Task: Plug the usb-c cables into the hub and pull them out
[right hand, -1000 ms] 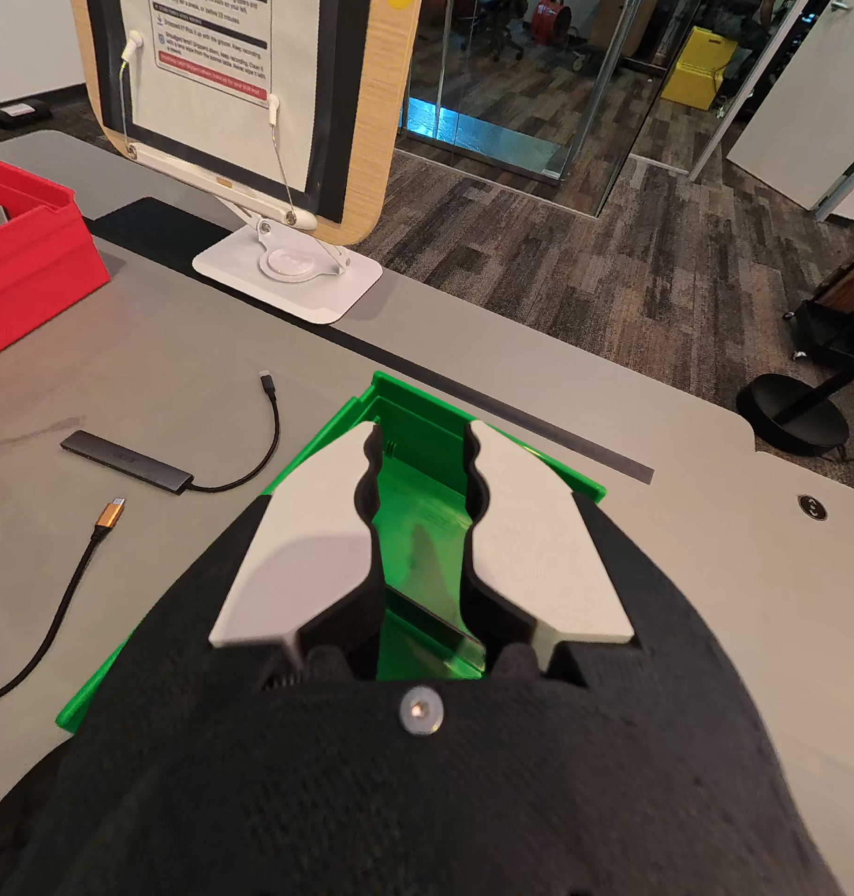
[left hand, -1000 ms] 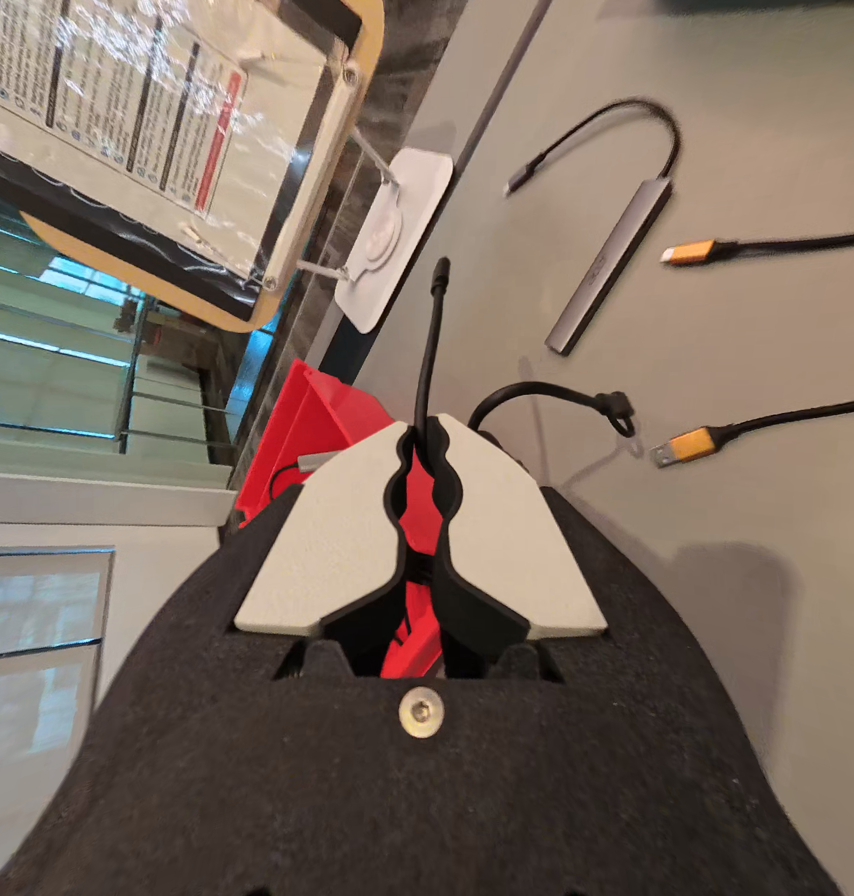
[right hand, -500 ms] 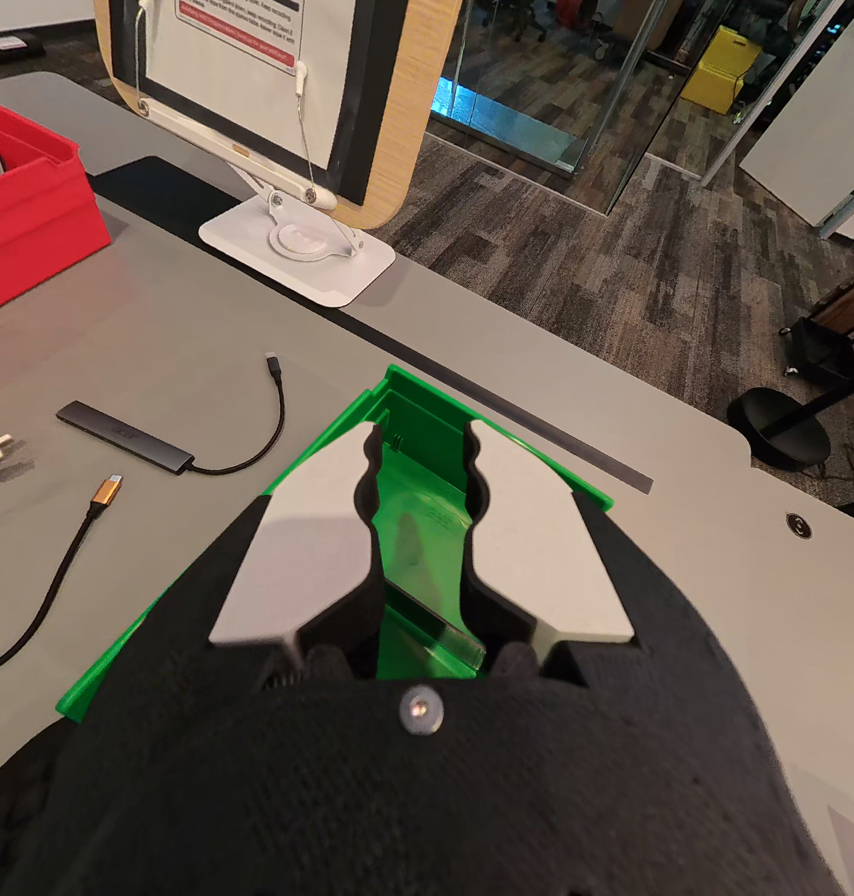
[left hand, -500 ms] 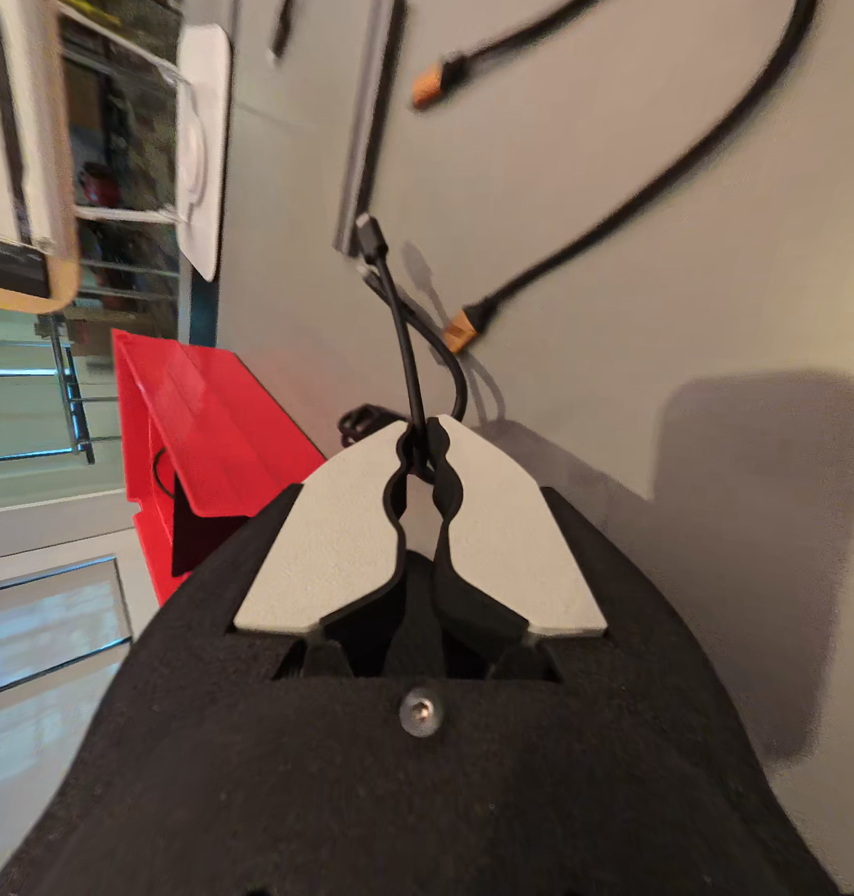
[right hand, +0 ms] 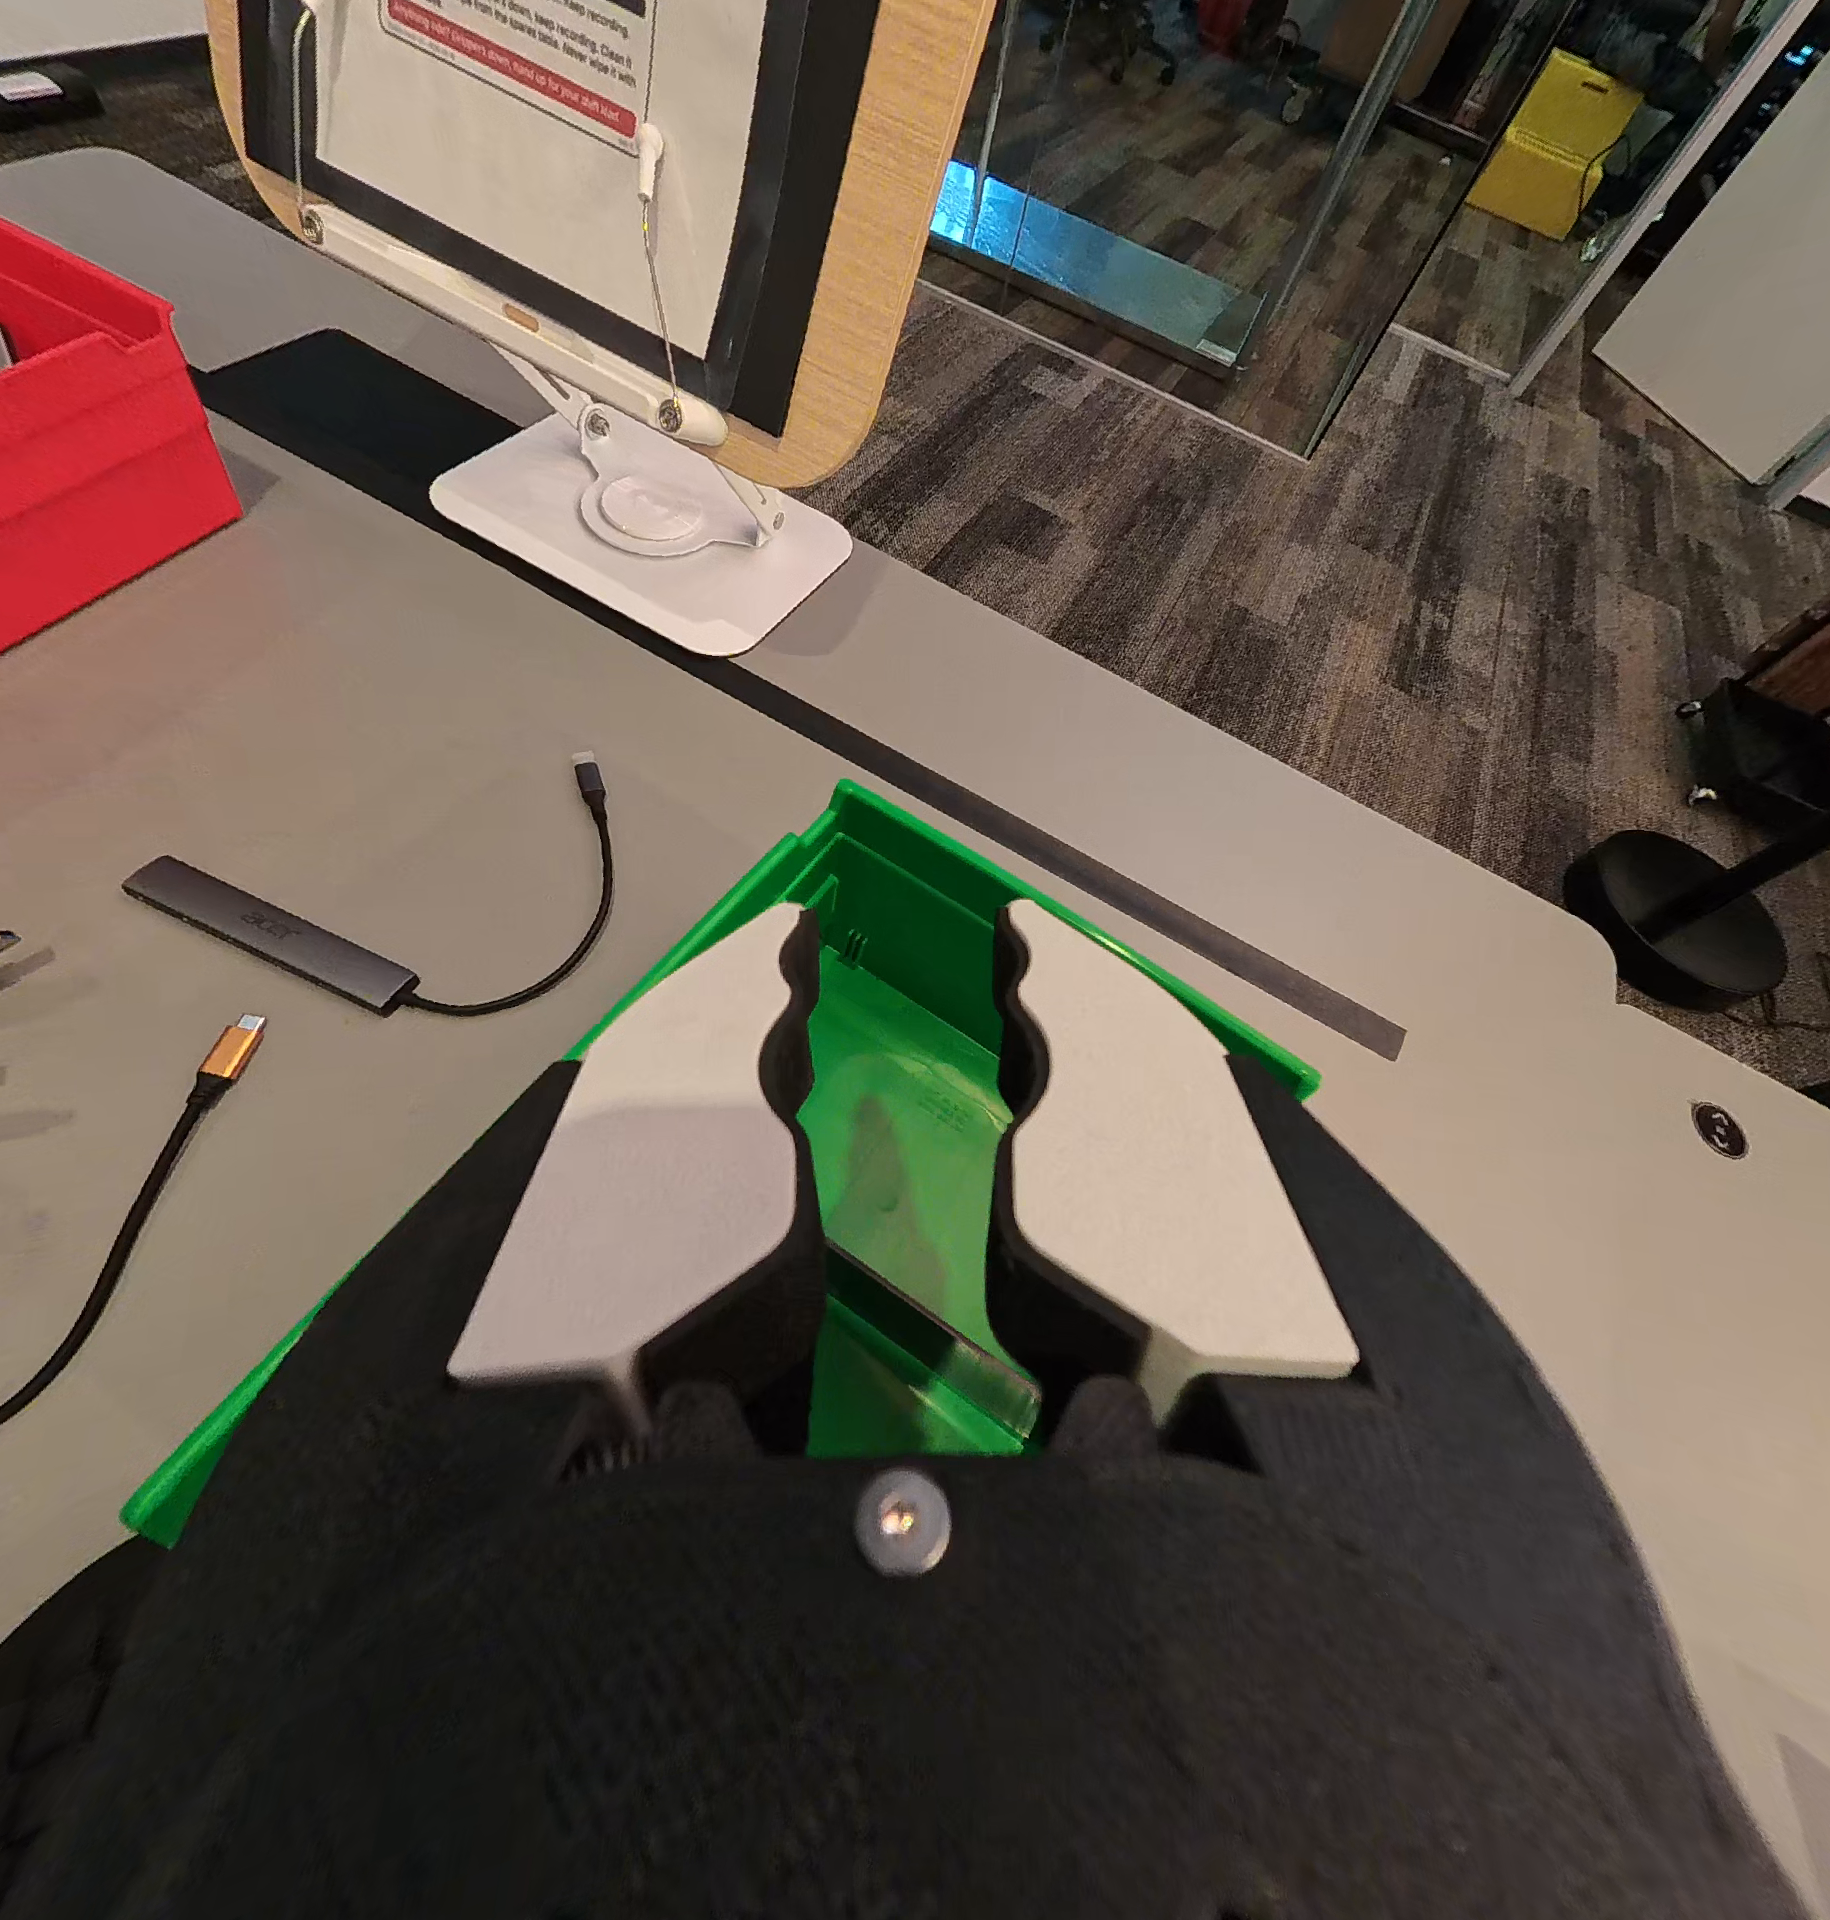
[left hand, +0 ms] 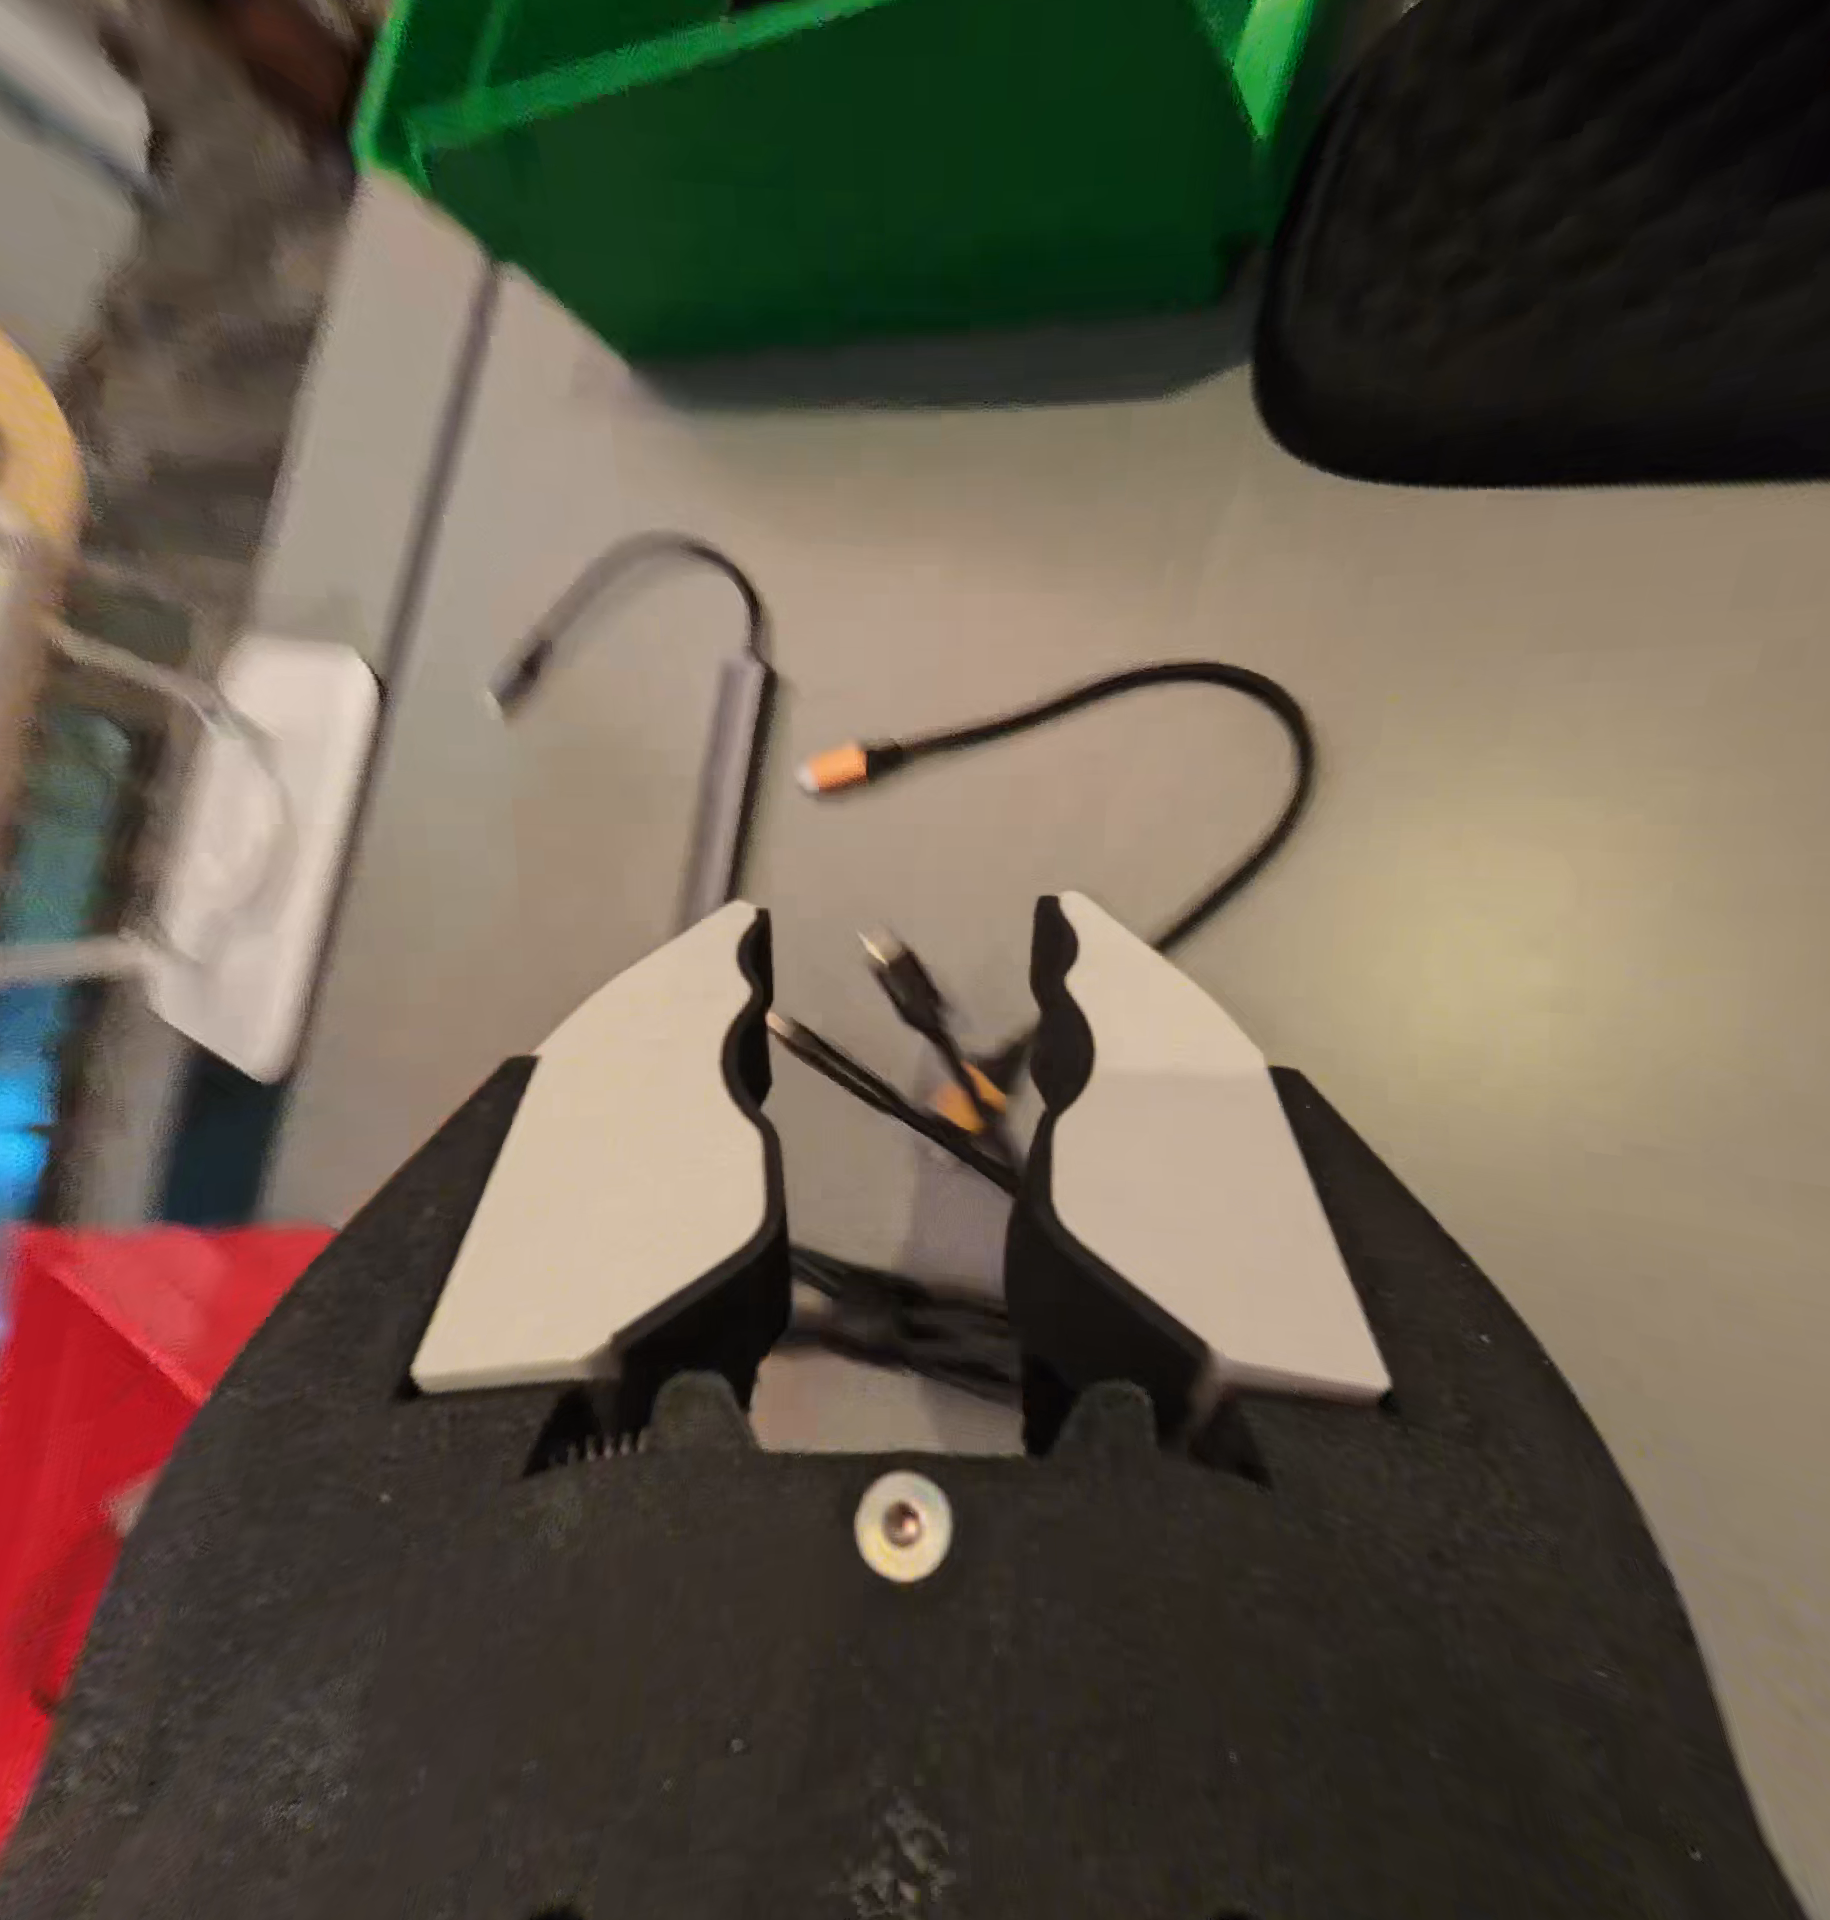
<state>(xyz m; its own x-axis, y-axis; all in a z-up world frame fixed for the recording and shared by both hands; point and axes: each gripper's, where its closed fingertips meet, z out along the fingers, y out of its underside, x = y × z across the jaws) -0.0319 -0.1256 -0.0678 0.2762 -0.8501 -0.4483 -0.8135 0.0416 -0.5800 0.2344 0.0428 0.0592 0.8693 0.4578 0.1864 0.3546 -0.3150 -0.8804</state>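
The left gripper is wide open and holds nothing. Between its fingers, lower on the grey counter, lies a blurred bundle of black cables with orange plugs. Above it in the frame lies the grey hub with its short tail cable, and just to the right of the hub a black cable with an orange plug rests apart from it, not plugged in. A green bin is at the top and a red bin at the lower left.

The right gripper is also open and empty, above the green bin. At the left of this frame are the hub, the orange-plug cable and a white stand behind.
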